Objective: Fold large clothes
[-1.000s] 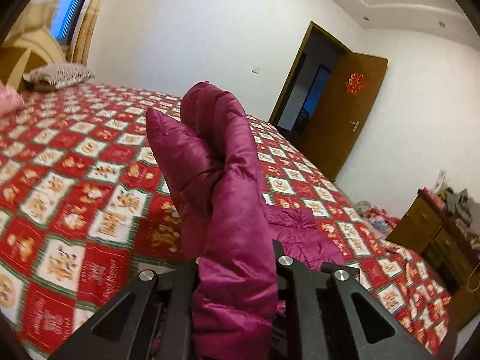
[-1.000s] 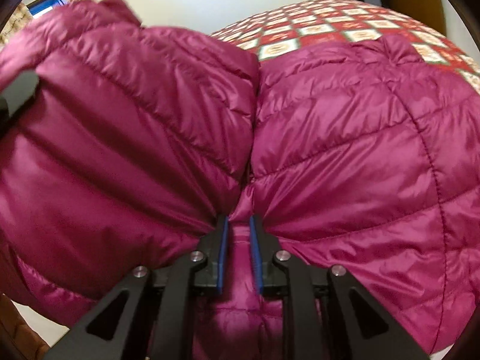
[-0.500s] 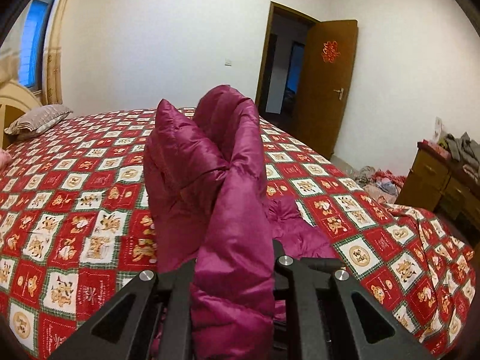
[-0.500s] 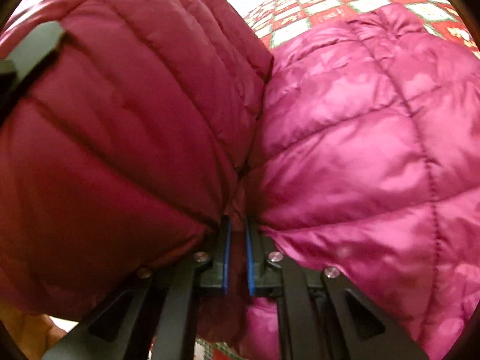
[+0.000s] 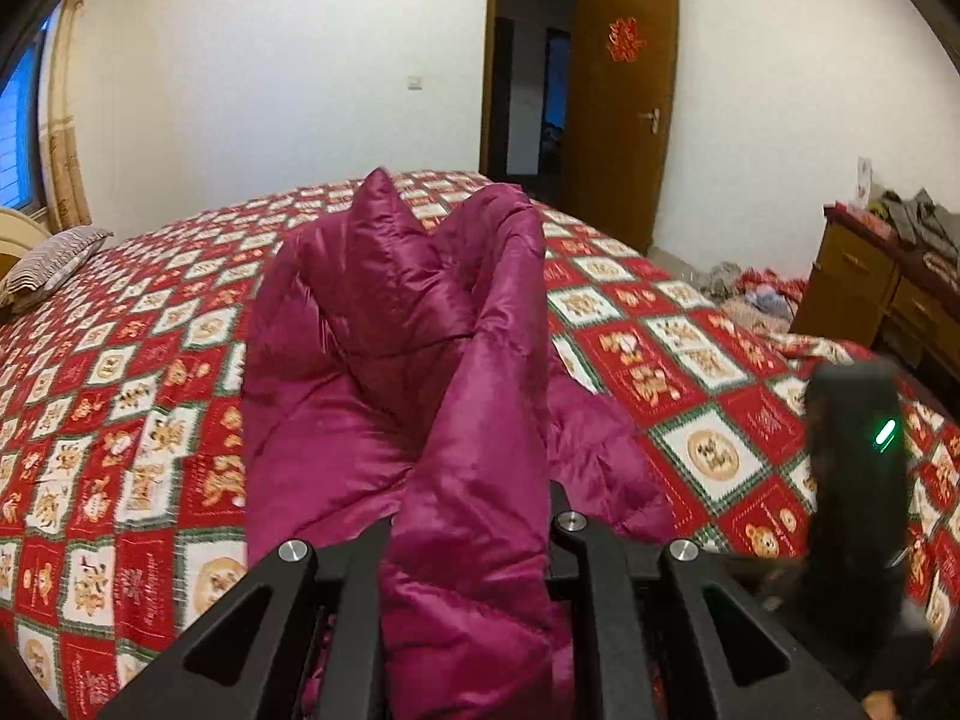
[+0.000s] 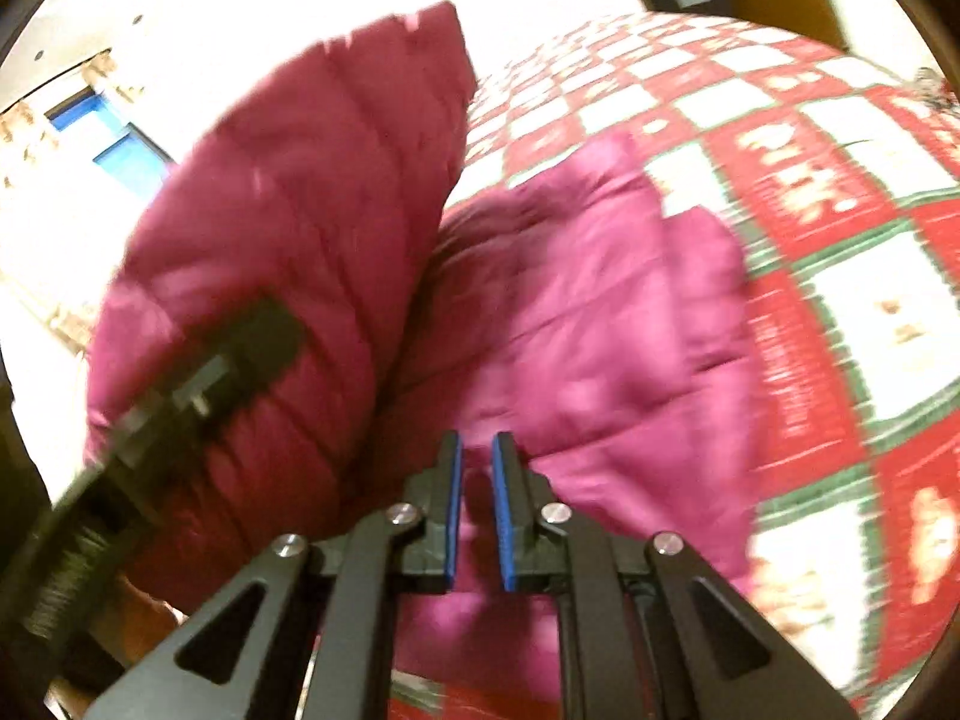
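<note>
– Magenta quilting is all I see up close on both feeds. What do you want first?

– The jaws.

– My left gripper (image 5: 471,510) is clamped on a thick fold of the puffer jacket (image 5: 390,312). The fabric bulges up between the black fingers and hides the pads. My right gripper (image 6: 477,462) has just let its jaws out a touch. There is a slim gap between the blue pads (image 6: 455,504), and a thin pleat of the jacket runs through it, pinched as far as the blur lets me judge.

– Where is the garment?

– It is half lifted. From the left wrist, one part rises in a peak ahead of the fingers, with the shiny lining facing me. The rest is heaped on the bedspread (image 5: 120,420), the red, white and green check with bears. From the right wrist, one panel stands on the left and another lies flat on the bed to the right.

– And beyond it?

– A striped pillow (image 5: 54,258) lies at the far left of the bed. A wooden dresser (image 5: 858,282) with clutter on top stands at the right. An open brown door (image 5: 618,108) with a red ornament is in the far wall.
</note>
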The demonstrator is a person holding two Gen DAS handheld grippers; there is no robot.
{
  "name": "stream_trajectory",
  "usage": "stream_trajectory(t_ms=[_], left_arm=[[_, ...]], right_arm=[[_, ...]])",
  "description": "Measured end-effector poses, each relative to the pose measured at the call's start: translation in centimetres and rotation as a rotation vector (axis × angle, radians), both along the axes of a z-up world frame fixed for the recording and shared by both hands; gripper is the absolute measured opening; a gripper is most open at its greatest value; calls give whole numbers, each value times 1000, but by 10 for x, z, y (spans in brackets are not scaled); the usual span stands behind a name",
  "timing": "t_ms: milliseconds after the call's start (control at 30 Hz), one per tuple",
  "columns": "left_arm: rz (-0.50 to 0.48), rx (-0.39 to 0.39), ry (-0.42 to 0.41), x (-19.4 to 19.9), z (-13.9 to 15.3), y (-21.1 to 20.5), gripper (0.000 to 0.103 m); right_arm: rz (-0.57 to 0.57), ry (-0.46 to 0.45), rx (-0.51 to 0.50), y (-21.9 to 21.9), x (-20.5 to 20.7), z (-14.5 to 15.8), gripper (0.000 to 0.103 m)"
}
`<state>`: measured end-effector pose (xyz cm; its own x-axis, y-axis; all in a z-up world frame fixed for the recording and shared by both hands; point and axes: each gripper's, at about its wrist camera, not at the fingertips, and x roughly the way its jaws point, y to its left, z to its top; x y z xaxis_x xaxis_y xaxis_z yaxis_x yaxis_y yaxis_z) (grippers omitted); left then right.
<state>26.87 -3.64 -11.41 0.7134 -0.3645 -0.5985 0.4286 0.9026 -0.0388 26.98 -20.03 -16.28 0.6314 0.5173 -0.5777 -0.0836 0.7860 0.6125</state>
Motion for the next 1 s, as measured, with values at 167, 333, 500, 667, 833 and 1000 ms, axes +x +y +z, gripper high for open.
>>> stream_trajectory(t_ms=[167, 333, 500, 667, 833, 1000], left_arm=[[-25, 47, 25, 0, -18, -21, 13], [-47, 86, 41, -2, -34, -38, 13], [-88, 113, 49, -7, -54, -49, 14], [-115, 161, 29, -10, -69, -59, 14], [-118, 195, 16, -12, -73, -65, 14], [-118, 206, 20, -12, -72, -67, 14]], right_arm=[[-70, -4, -17, -30, -7, 3, 15], [-108, 0, -24, -33, -9, 6, 15], [-136, -2, -44, -47, -27, 13, 17], [-172, -27, -51, -70, -29, 20, 58], [-137, -73, -61, -74, -3, 37, 63], [-21, -52, -111, -52, 34, 37, 63]])
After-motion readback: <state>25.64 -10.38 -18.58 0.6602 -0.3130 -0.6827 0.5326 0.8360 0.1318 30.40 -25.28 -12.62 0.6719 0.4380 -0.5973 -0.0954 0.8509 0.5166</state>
